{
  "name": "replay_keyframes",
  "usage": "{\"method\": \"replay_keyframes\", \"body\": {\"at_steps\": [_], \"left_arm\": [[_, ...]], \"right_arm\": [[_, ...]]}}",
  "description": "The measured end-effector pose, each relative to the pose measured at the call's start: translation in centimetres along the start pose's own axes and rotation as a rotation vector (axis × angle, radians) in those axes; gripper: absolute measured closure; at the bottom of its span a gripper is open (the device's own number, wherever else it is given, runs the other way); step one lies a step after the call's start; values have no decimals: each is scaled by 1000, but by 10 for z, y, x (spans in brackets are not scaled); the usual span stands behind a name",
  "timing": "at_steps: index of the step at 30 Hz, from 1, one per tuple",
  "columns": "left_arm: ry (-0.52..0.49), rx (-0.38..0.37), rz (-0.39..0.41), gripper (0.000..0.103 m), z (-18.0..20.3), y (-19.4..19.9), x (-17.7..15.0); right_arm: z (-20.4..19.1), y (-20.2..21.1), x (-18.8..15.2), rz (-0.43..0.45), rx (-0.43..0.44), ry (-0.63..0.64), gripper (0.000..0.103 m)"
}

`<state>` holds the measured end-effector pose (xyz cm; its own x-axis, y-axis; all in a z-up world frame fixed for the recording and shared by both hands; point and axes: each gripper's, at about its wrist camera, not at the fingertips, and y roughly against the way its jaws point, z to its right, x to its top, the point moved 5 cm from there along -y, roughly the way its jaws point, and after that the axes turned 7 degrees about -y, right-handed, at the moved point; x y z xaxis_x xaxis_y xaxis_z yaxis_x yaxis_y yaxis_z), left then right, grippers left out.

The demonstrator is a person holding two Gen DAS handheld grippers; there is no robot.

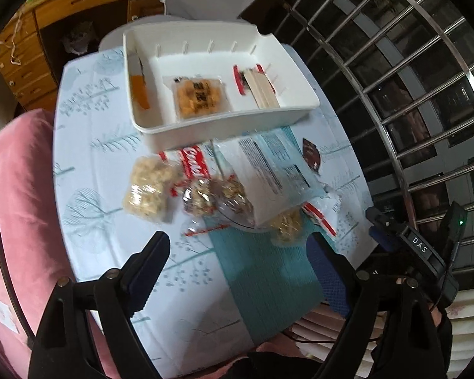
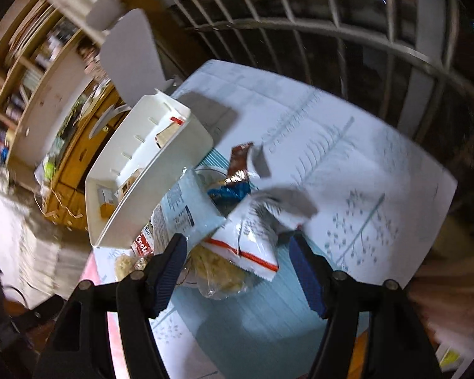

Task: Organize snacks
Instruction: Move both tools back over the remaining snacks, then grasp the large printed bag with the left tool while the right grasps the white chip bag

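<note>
From the left wrist view the left gripper (image 1: 237, 252) hangs over the near part of the table (image 1: 88, 170), its fingers (image 1: 151, 262) spread wide with nothing between them, above a teal mat (image 1: 262, 278) and clear of the snacks. Only this view shows the right gripper (image 1: 391, 230) from outside, a dark body near the table's right edge, and a pink cushion (image 1: 19, 208) off the left edge.

Just beyond the fingers lies the heap of loose snacks in the middle of the table. Counted here: two clear packs of pale puffed pieces (image 1: 148, 189), one clear pack of darker clusters (image 1: 215, 195), a red-and-white cookie wrapper (image 1: 194, 165), a large pale-blue bag (image 1: 268, 164) lying print up, and one small brown wrapper (image 1: 311, 156) towards the right edge. Some overlap, so the count may be short.

At the far edge stands the white bin (image 1: 224, 123), and this view looks down into it: three items, an orange packet (image 1: 140, 90) against the left wall, a clear pack of orange crackers (image 1: 199, 96) in the middle, and a red-trimmed pack of pale sticks (image 1: 262, 87) at the right.

The right wrist view is tilted and blurred. Its fingers (image 2: 170, 271) stand partly apart, empty, just short of a white bag with a red stripe (image 2: 252, 243) that the other view mostly hides. It sees the bin's side wall and little of the contents.
</note>
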<state>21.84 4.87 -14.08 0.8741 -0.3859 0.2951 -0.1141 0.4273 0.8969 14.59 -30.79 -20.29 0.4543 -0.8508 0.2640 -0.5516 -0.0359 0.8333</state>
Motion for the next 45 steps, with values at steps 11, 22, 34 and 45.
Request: {"method": "replay_keyframes", "body": {"at_steps": [11, 22, 34, 45], "left_arm": [[61, 36, -144, 10, 19, -60, 18], [187, 65, -274, 10, 26, -125, 35], [289, 137, -326, 5, 32, -174, 71], [323, 214, -382, 0, 37, -215, 80]], "right_arm": [[43, -38, 2, -176, 65, -238, 36], [48, -75, 15, -323, 178, -274, 36], [38, -106, 23, -465, 176, -177, 36], [38, -119, 30, -510, 191, -120, 36]]}}
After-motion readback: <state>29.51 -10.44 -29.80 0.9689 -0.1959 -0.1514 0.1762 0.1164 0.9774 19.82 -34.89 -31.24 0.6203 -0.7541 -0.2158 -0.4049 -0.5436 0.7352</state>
